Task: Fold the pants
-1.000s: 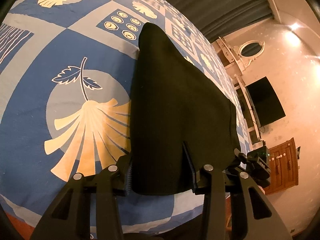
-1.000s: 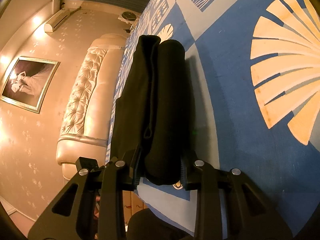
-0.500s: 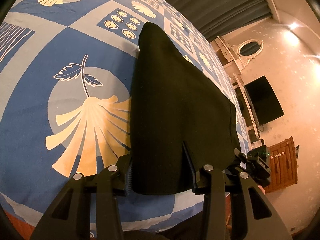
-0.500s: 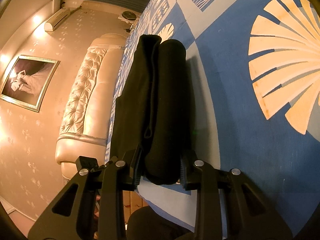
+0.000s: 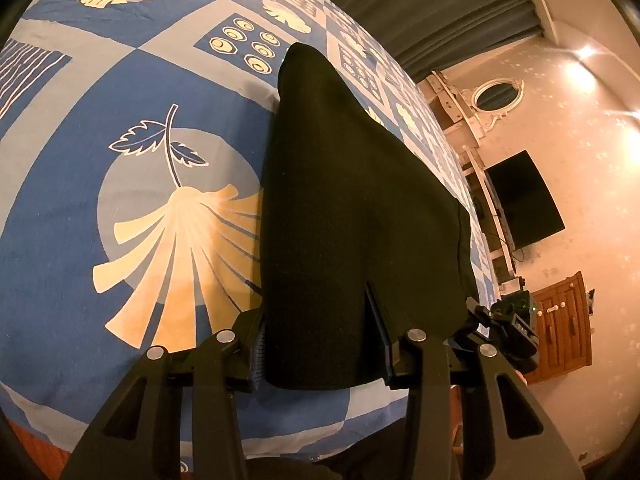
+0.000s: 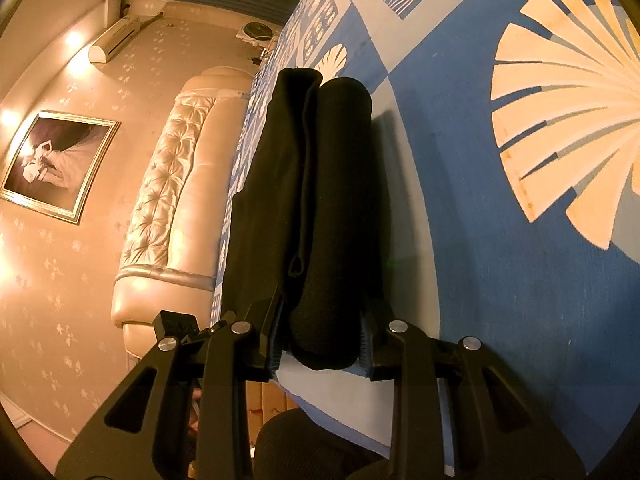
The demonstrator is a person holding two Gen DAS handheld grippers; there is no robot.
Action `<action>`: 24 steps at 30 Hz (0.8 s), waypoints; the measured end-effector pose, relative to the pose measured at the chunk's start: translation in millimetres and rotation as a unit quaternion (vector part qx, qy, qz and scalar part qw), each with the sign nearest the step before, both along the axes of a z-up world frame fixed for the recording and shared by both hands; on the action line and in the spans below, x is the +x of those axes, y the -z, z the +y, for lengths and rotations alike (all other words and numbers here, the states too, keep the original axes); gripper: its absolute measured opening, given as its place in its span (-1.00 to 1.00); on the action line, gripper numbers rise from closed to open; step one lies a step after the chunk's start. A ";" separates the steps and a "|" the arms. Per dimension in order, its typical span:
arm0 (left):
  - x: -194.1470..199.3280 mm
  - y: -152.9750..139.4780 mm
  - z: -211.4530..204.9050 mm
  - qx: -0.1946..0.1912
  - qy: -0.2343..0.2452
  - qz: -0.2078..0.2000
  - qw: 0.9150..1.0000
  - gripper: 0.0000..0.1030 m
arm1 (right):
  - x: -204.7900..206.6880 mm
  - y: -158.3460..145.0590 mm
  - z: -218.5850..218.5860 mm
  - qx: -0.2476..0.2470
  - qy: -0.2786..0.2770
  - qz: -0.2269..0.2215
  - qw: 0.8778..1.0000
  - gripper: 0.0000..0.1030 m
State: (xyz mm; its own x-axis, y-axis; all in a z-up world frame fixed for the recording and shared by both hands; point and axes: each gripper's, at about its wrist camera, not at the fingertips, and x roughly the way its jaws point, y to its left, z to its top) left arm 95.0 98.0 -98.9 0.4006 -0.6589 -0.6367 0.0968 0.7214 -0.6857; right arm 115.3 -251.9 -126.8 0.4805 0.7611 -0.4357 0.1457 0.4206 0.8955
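Left gripper (image 5: pixel 320 344) clamped on near edge of black pants (image 5: pixel 352 208); right gripper (image 6: pixel 322 338) clamped on same near end, bunched. Long axis runs straight ahead from both, over bedspread (image 5: pixel 120 240). Neither hand nearer.

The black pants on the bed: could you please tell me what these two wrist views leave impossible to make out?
- Left wrist: the black pants hide the bedspread beneath and behind them; the cloth is too dark to show folds.
- Left wrist: the left gripper pads are covered by cloth.
- Right wrist: the pants' far end shrinks too small; the right gripper hides the near hem's sides.
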 end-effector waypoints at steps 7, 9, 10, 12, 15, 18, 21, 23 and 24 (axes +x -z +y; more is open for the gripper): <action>0.7 0.5 1.4 -0.006 0.001 0.004 1.000 -0.19 | -2.8 0.1 0.2 0.002 0.000 0.000 1.000 -0.44; -0.2 0.0 0.6 -0.007 0.001 0.004 1.000 -0.19 | -3.3 -0.3 0.4 0.003 0.000 0.000 1.000 -0.44; -0.5 -0.1 0.6 -0.007 0.001 0.004 1.000 -0.19 | -3.4 -0.6 1.0 0.002 0.000 0.000 1.000 -0.44; -0.7 0.1 1.8 -0.009 0.001 0.006 1.000 -0.19 | -4.1 -1.1 1.3 0.004 0.000 0.000 1.000 -0.45; -1.5 0.5 2.1 -0.013 0.002 0.007 1.000 -0.19 | -5.0 -1.3 1.4 0.006 0.001 0.001 1.000 -0.44; -1.5 1.4 3.0 -0.017 0.001 0.009 1.000 -0.19 | -5.7 2.0 -2.7 0.010 0.001 0.001 1.000 -0.44; -2.1 0.0 3.7 -0.017 0.001 0.009 1.000 -0.19 | -7.0 1.7 -3.8 0.011 0.001 0.001 1.000 -0.44; -2.9 -0.5 3.7 -0.017 0.001 0.010 1.000 -0.19 | -7.0 1.9 -3.5 0.010 0.000 0.001 1.000 -0.45; -3.5 -0.5 3.1 -0.017 0.002 0.010 1.000 -0.19 | -7.6 2.0 -4.3 0.010 0.000 0.001 1.000 -0.45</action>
State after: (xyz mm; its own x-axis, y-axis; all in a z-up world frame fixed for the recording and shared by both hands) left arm 91.5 101.1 -98.4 0.3863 -0.6817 -0.6214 0.0852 0.6972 -0.7118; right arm 107.7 -256.2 -128.8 0.4793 0.7702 -0.4209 0.1472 0.4023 0.9036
